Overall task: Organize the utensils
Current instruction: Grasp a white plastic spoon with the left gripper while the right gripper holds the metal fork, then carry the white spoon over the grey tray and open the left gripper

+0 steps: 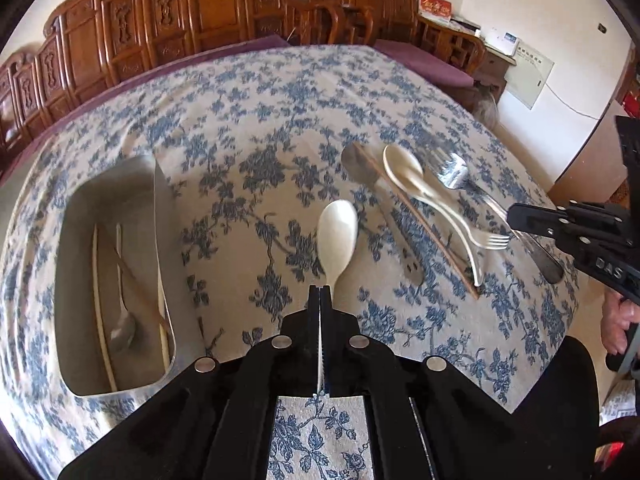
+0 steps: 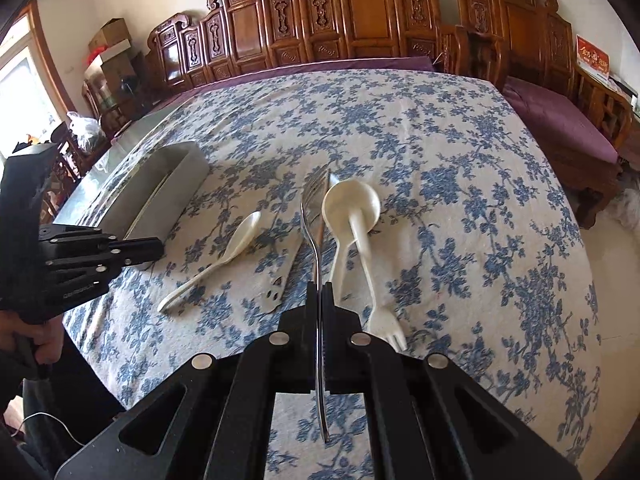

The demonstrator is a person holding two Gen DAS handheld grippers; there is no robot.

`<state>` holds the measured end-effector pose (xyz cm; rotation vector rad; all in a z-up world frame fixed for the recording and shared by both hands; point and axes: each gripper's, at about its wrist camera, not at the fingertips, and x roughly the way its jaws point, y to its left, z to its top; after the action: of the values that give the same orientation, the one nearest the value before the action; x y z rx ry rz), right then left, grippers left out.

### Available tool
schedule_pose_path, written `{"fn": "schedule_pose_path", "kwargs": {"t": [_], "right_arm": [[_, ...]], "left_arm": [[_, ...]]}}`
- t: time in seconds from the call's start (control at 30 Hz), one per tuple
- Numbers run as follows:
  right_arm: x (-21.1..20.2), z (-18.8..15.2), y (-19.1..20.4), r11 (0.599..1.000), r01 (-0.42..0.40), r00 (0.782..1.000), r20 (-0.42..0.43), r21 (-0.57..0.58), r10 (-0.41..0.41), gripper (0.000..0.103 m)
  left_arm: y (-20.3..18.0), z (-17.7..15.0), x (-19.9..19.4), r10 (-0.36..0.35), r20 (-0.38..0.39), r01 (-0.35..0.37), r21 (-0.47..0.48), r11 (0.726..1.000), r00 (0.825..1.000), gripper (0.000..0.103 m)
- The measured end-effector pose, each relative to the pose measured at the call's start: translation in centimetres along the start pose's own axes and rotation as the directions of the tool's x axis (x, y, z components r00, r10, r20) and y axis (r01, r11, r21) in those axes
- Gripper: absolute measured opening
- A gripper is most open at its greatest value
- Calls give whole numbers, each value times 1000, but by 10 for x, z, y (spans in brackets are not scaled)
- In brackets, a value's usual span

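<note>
While my left claw [image 1: 321, 289] pinches the white spoon [image 1: 337, 236], my right claw [image 2: 319, 286] clamps the metal fork [image 2: 312, 216]; the tray [image 1: 156, 208] lies at nine o'clock.

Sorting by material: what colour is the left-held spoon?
Creamy white spoon, clearest in the left wrist view.

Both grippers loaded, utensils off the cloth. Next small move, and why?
Probably carry the white spoon in the left hand-held gripper leftward over the metal tray and release. It is clamped by its handle, and the tray already holds utensils.
</note>
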<state>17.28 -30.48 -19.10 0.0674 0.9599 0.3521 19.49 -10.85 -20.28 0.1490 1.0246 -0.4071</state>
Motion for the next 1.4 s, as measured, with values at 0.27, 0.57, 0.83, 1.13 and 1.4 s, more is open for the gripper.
{"fn": "schedule_pose_path", "kwargs": {"t": [0.27, 0.57, 0.83, 1.13, 1.4], "right_arm": [[-1, -7, -1, 1000, 1, 1000, -19, -1, -1, 3], [-4, -7, 2, 1000, 1, 1000, -22, -16, -1, 3], [3, -3, 20, 999, -15, 1000, -18, -31, 14, 3], [14, 13, 58, 996, -50, 999, -15, -80, 49, 3], [20, 21, 87, 990, -70, 997, -21, -119, 68, 3]], "left_arm": [[-6, 1, 39, 12, -82, -9, 46, 999, 997, 21], [-11, 2, 60, 46, -129, -33, 99, 995, 991, 7], [-1, -2, 27, 52, -72, -47, 76, 996, 996, 7], [40, 6, -30, 80, 25, -80, 4, 997, 996, 7], [82, 11, -53, 124, 66, -120, -72, 990, 990, 7]]}}
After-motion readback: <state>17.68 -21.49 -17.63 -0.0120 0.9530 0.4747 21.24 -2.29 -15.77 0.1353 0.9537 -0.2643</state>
